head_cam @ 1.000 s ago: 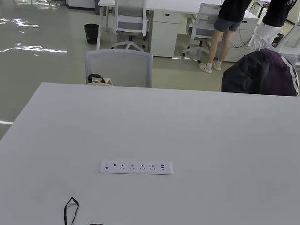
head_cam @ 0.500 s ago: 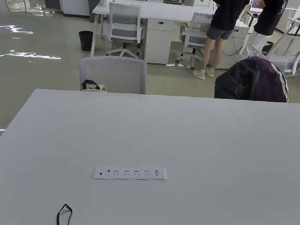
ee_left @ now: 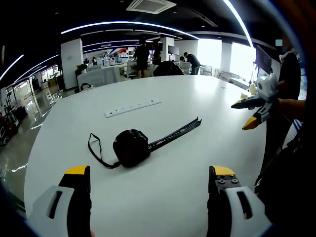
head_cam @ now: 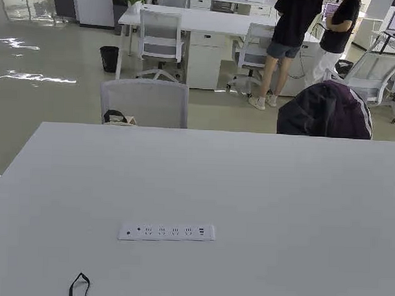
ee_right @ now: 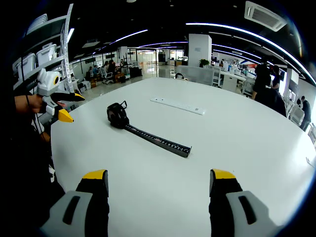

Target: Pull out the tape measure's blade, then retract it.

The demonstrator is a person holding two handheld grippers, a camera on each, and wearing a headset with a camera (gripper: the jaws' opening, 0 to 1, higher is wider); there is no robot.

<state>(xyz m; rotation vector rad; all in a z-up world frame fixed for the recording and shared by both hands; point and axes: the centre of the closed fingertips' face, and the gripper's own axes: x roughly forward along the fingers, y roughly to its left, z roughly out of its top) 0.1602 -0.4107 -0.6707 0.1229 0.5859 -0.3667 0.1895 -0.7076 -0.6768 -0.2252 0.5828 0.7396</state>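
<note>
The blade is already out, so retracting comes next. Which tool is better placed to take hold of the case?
Probably the left tool: the case lies just ahead of its open jaws. From the right tool, the blade's tip is nearest and the case lies farther off.

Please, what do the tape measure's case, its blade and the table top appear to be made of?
The case looks like matte black plastic or rubber: dull, rounded, no glare. The blade is thin and dark with pale marks; probably coated metal, but the look leaves it open. The table top seems smooth white laminate, with a soft sheen.
</note>
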